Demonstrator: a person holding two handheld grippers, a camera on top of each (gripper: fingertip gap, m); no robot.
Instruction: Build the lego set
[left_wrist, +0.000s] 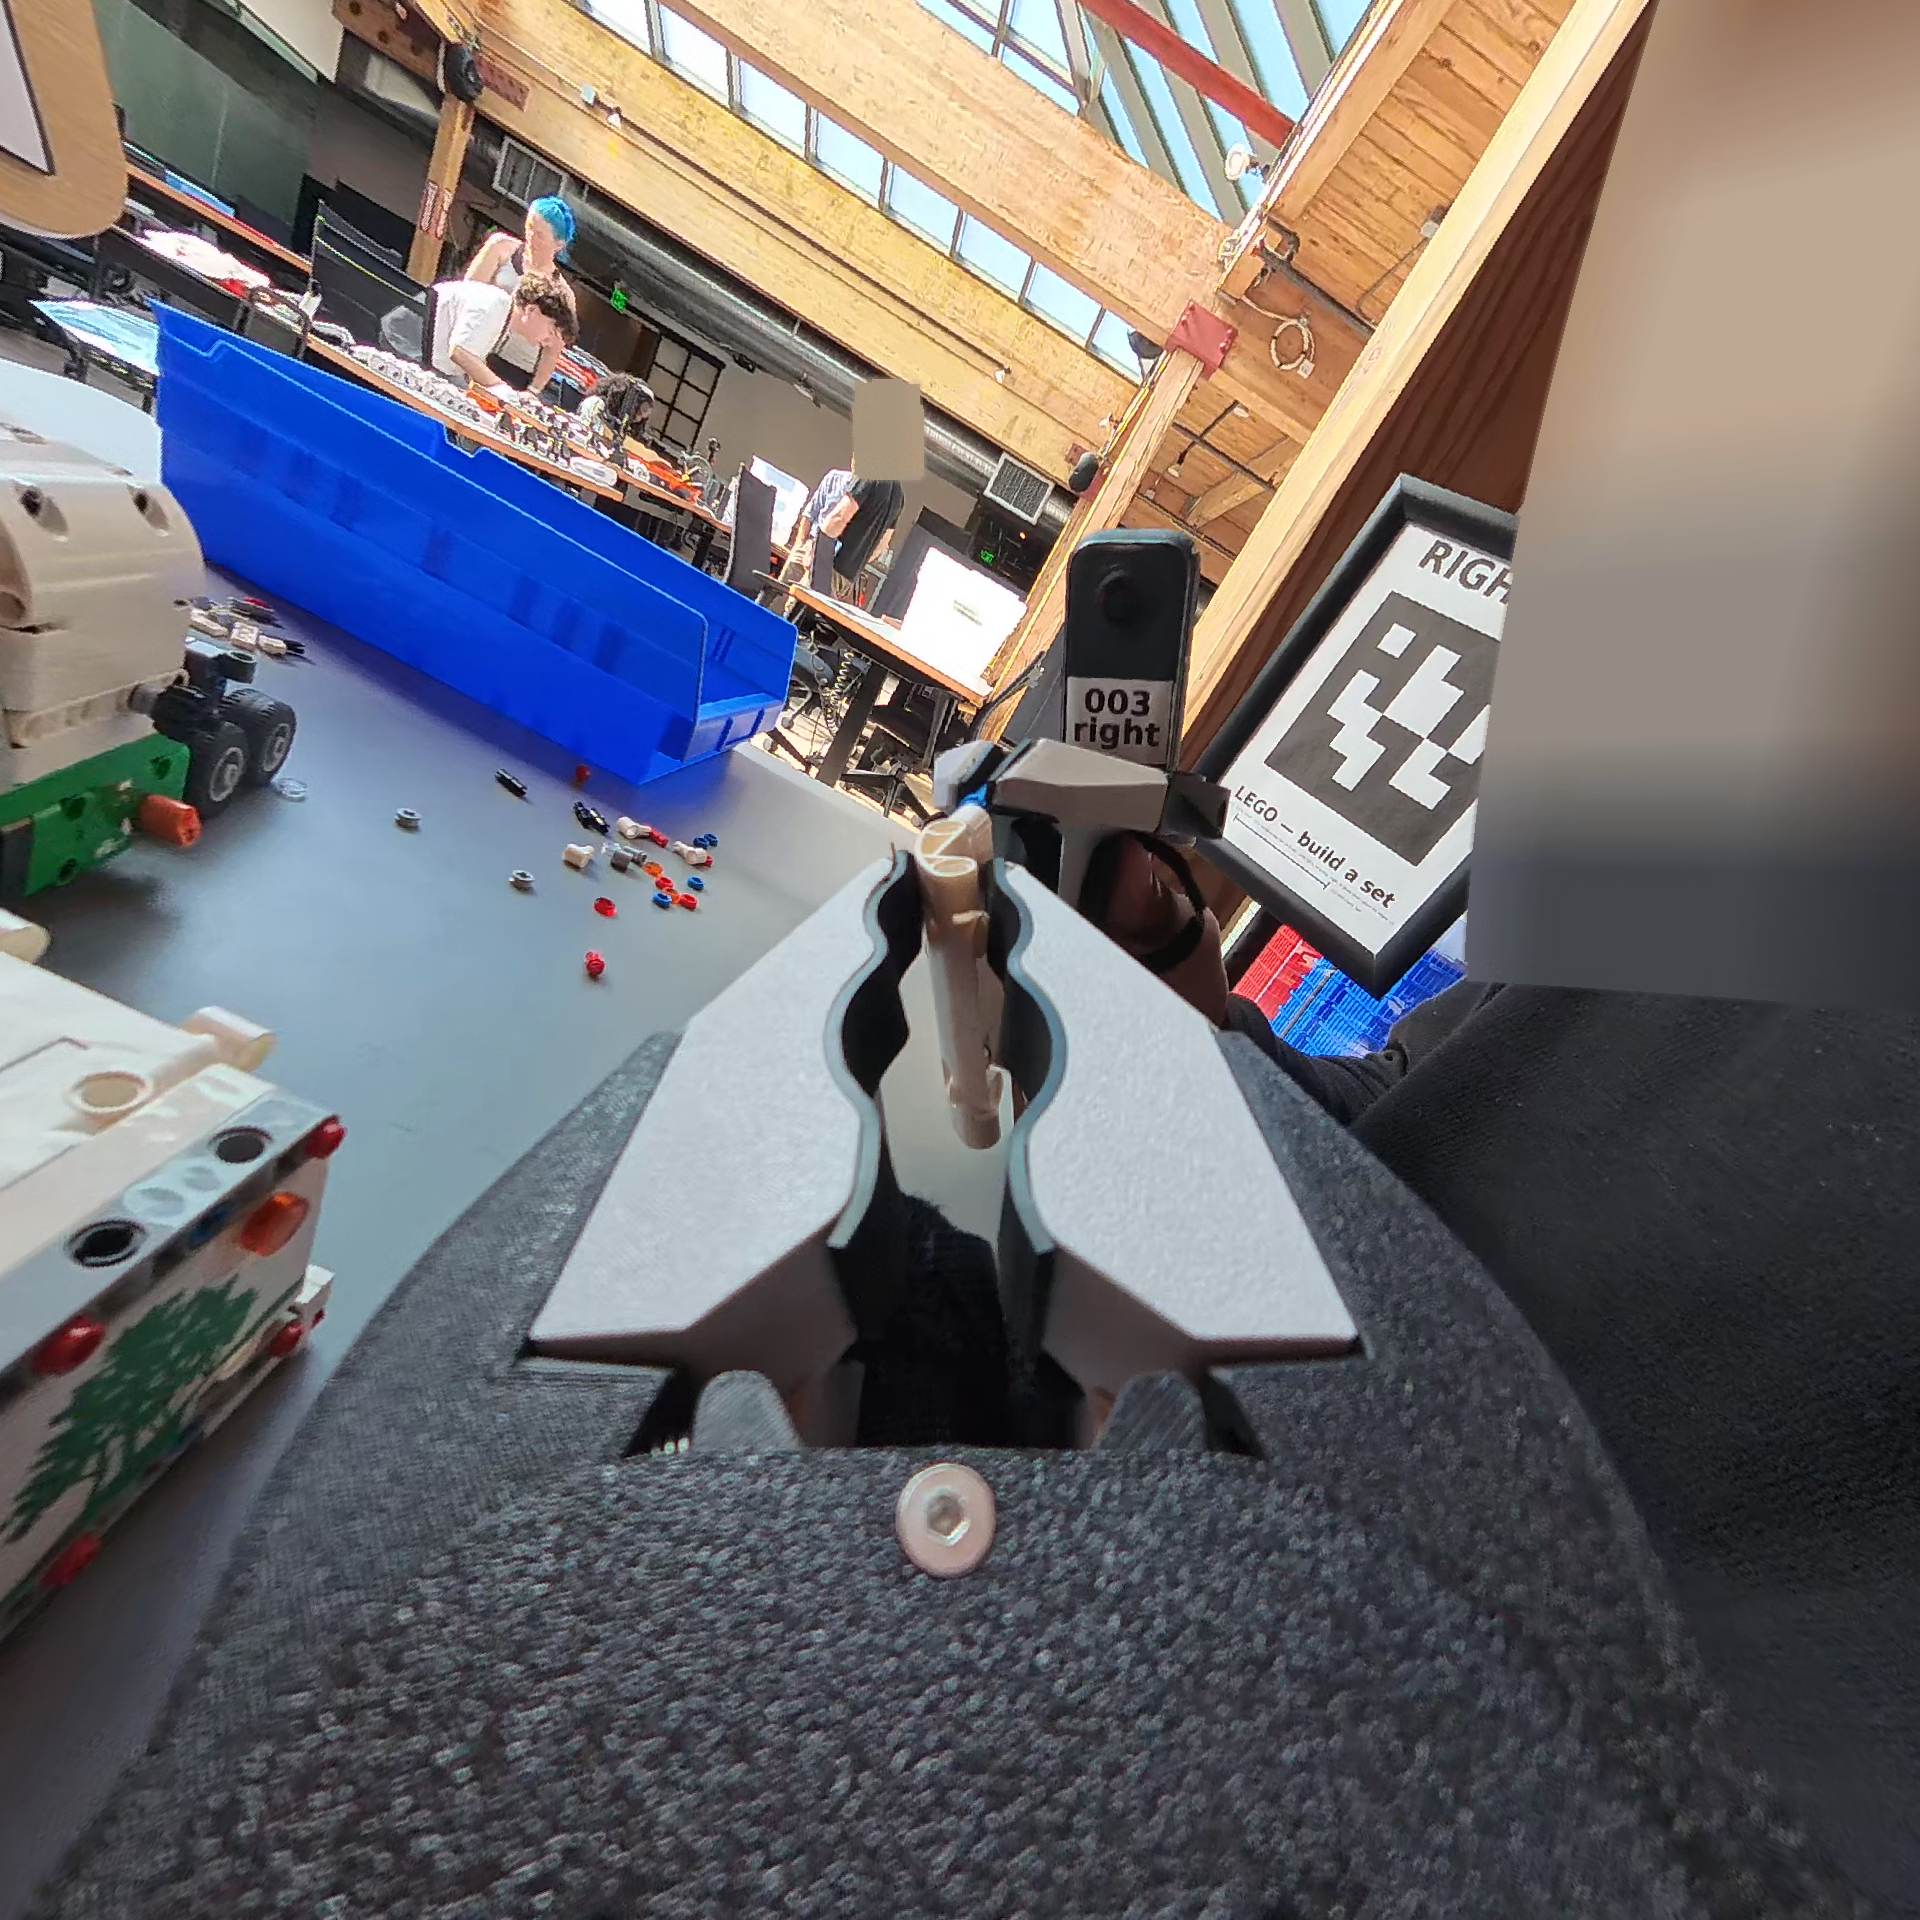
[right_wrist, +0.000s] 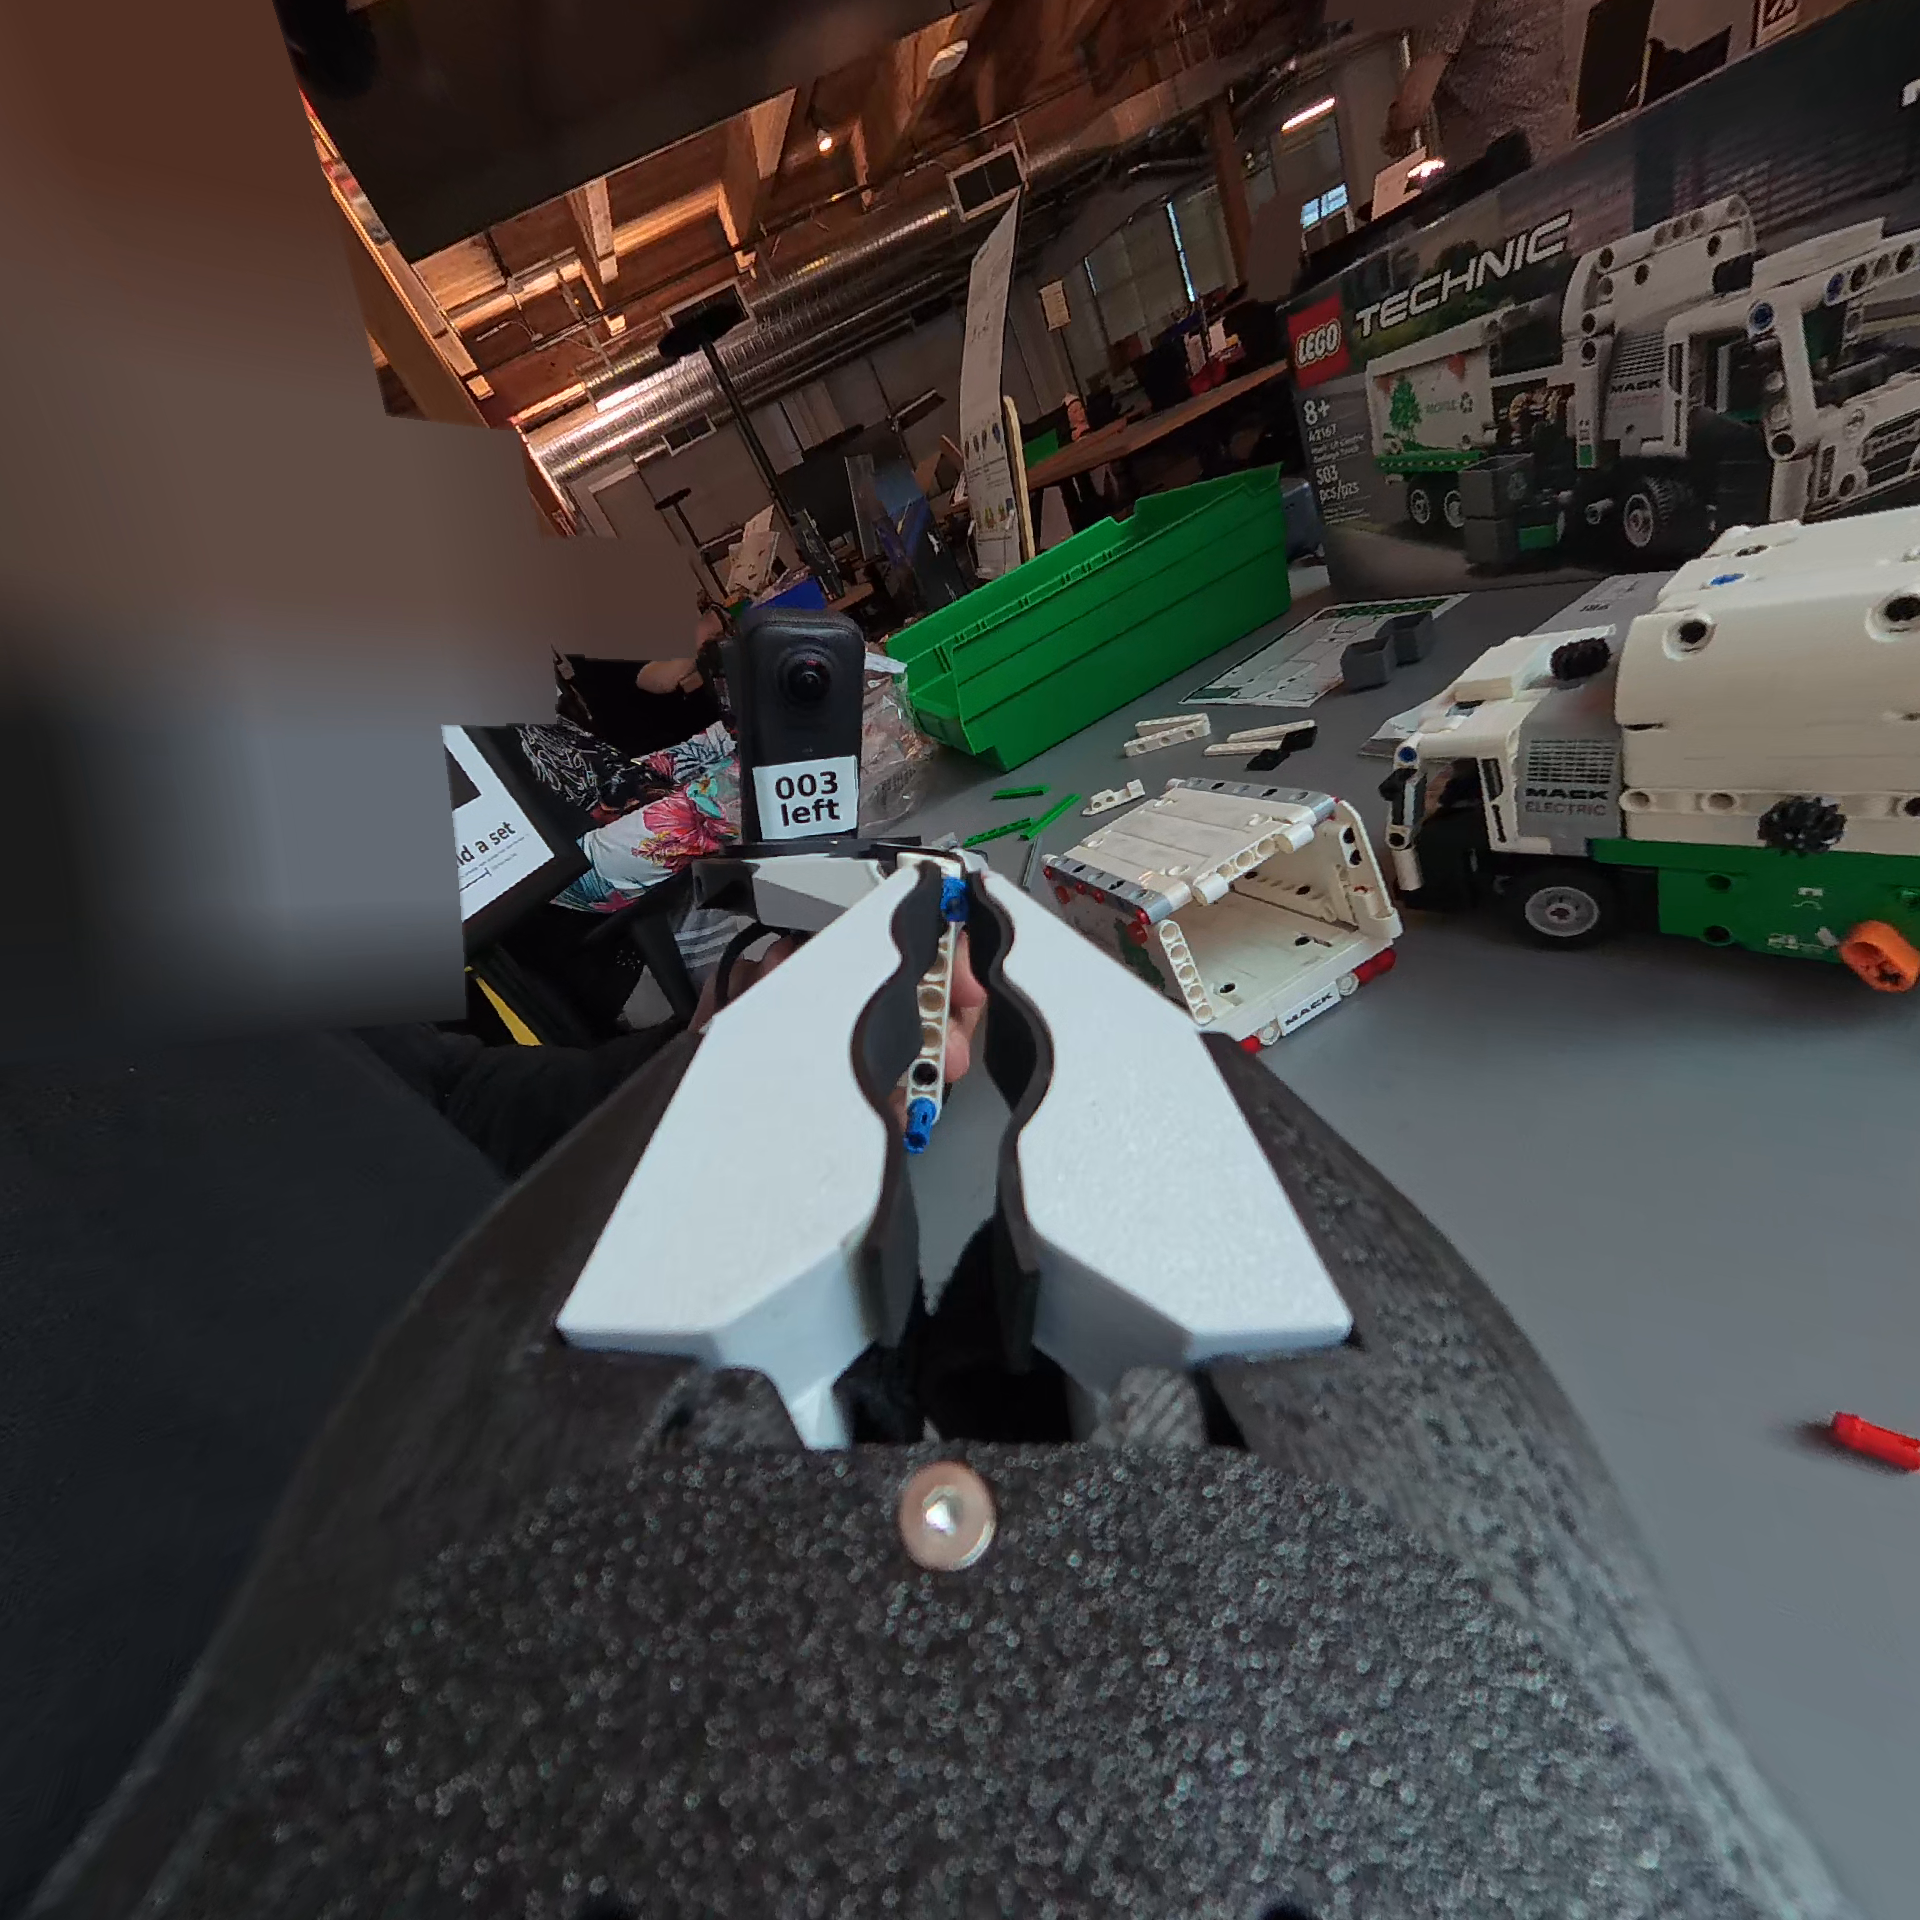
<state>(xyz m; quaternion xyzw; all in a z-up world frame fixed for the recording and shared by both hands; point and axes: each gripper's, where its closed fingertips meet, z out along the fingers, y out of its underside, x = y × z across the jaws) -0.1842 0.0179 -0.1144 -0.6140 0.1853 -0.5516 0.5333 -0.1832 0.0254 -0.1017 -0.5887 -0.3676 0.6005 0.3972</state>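
In the left wrist view, your left gripper (left_wrist: 951, 883) is closed on a tan connector piece (left_wrist: 958, 987), pinched near the fingertips with its lower end hanging free in the gap between the fingers and its round top poking just above them; the right gripper (left_wrist: 1081, 800) sits just beyond, tip to tip, so you are lined up for a mid-air join. Keep that pinch firm and do not let the piece swivel, because it is held only along a narrow stretch. To the left lie the white truck body section (left_wrist: 135, 1195) and the green-and-white truck (left_wrist: 94, 727), with small loose pins (left_wrist: 634, 862) scattered on the grey table (left_wrist: 416, 987) in front of the blue bin (left_wrist: 468, 582); none of these need touching now. In the right wrist view, your right gripper (right_wrist: 940, 883) is clamped on a white beam (right_wrist: 932, 997) with a blue pin (right_wrist: 954, 902) at its far end and another at its near end, the beam running along the finger gap. The far blue pin looks like the mating point, so bring it squarely onto the tan piece's hole, push along the pin's axis and avoid twisting. The white box section (right_wrist: 1226, 914) and the truck (right_wrist: 1683, 769) rest well to the right on the table, with the green bin (right_wrist: 1101, 623) behind; judge alignment from both views before pressing
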